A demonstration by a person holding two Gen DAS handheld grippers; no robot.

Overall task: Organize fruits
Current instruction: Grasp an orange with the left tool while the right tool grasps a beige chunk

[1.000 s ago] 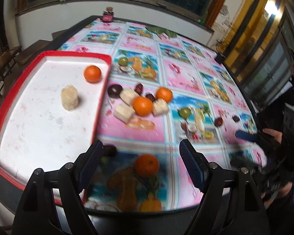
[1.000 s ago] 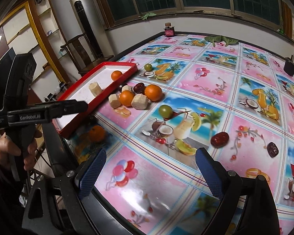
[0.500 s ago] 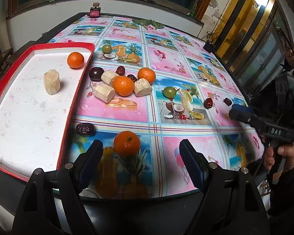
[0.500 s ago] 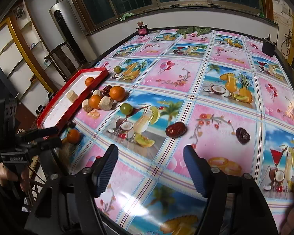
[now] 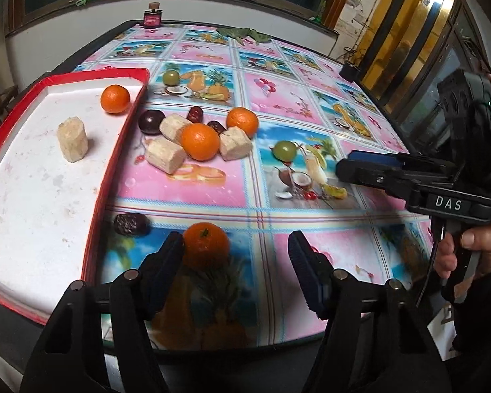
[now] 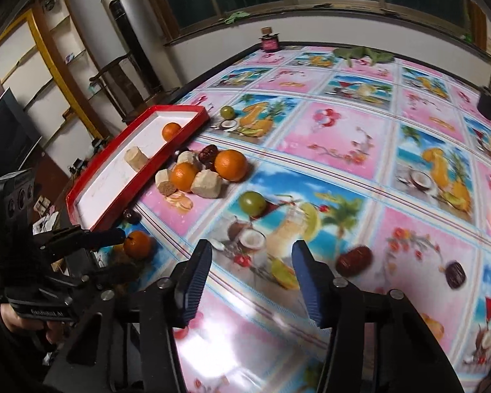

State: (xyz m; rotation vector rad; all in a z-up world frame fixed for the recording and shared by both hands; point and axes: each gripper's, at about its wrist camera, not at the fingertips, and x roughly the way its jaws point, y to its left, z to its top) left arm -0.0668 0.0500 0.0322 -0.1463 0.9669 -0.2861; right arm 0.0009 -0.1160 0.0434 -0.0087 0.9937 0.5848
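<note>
The left gripper [image 5: 235,255] hangs low over the near edge of the table with its jaws spread wide, and a tangerine [image 5: 206,245] sits on the cloth just by the inner face of its left finger, not pinched. Left of that fruit lies a dark wrinkled date [image 5: 131,224], right against the wall of the red tray [image 5: 121,137]. Inside the tray, toward its far end, rest another tangerine [image 5: 115,98] and a pale cut chunk [image 5: 72,144] standing upright.

Just right of the tray there is a huddle on the fruit-print tablecloth [image 5: 278,98]: two more oranges [image 5: 200,141], three pale chunks [image 5: 164,159], a dark round plum [image 5: 151,122] and some small red dates. A green fruit [image 5: 285,150] lies apart to the right of them, another green one [image 5: 171,77] farther back.

The right gripper [image 6: 250,275] is also spread open and holds nothing; it hovers above the printed cocktail picture, with a red date [image 6: 353,260] and a darker one [image 6: 456,273] near its right side. Its body reads "DAS" [image 5: 448,203] in white letters. The left tool's handle carries white lettering too blurred to read with any certainty. At the far edge stands a small pink-labelled jar [image 5: 152,18]; its label is too small to read.
</note>
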